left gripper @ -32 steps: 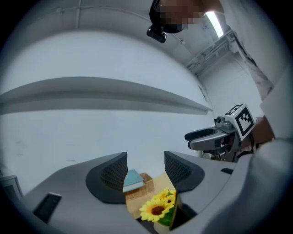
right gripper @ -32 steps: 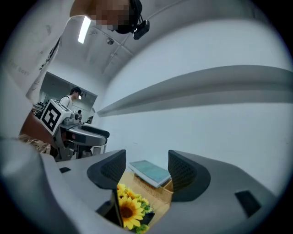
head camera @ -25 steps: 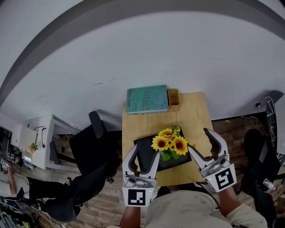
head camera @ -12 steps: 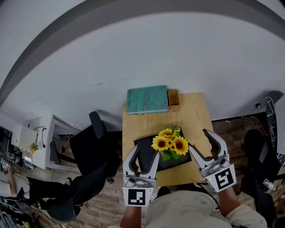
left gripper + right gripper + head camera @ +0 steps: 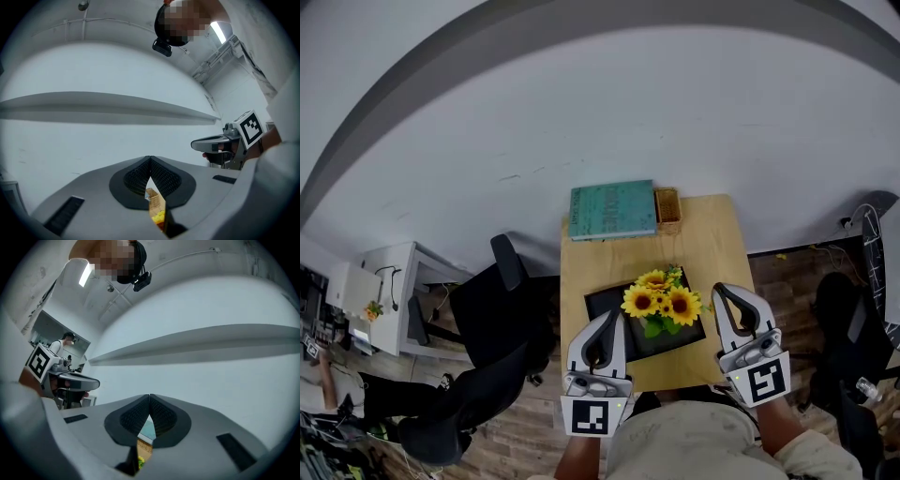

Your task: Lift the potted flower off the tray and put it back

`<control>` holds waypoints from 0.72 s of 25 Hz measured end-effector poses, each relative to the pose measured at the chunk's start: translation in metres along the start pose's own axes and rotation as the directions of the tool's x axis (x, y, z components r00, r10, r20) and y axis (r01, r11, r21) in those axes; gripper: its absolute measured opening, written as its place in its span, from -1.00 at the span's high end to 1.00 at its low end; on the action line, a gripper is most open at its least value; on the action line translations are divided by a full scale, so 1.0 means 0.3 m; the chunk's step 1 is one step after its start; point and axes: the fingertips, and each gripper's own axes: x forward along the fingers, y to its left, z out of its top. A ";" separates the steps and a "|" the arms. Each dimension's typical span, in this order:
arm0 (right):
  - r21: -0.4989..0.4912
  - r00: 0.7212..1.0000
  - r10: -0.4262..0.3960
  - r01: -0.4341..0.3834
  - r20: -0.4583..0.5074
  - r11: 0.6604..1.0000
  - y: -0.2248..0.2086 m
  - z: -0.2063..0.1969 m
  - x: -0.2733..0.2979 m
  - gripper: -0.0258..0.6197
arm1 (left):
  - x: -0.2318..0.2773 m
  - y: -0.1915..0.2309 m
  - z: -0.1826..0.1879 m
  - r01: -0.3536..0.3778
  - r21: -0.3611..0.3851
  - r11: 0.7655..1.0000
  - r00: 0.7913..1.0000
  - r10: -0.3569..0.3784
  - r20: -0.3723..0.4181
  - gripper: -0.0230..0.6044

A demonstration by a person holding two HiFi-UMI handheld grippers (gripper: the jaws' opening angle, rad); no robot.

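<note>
Head view: the left gripper [image 5: 608, 317] and the right gripper [image 5: 721, 292] hang over the near end of a light wooden bench [image 5: 708, 246], each with its marker cube toward the camera; between them, just right of the left gripper and just left of the right one, stands the potted flower [image 5: 661, 302], a bunch of yellow sunflowers with green leaves, on a flat black rectangular tray [image 5: 598, 300]; the pot is hidden under the blooms, and whether either gripper touches the plant cannot be told; beyond both grippers, at the far end of the bench, lie a teal book [image 5: 612, 209] and, just beside it, a small woven basket [image 5: 667, 206]; off to the left of the left gripper stands a black office chair [image 5: 502, 305].

Left gripper view: the left gripper [image 5: 150, 159] has just been closing and its jaws now meet tip to tip, nothing between the pads; below the tips a narrow gap shows basket and yellow petals; the right gripper [image 5: 220, 143] shows off to the right.

Right gripper view: the right gripper [image 5: 149, 397] has likewise just been closing and its jaws are together on nothing; the book and a yellow bloom show through the gap beneath.
</note>
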 end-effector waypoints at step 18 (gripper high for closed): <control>-0.039 0.999 -0.015 0.014 -0.029 0.999 -0.009 0.014 -0.024 0.87 | -0.019 0.007 -0.005 -0.032 -0.030 0.999 0.999 0.031 -0.012 0.89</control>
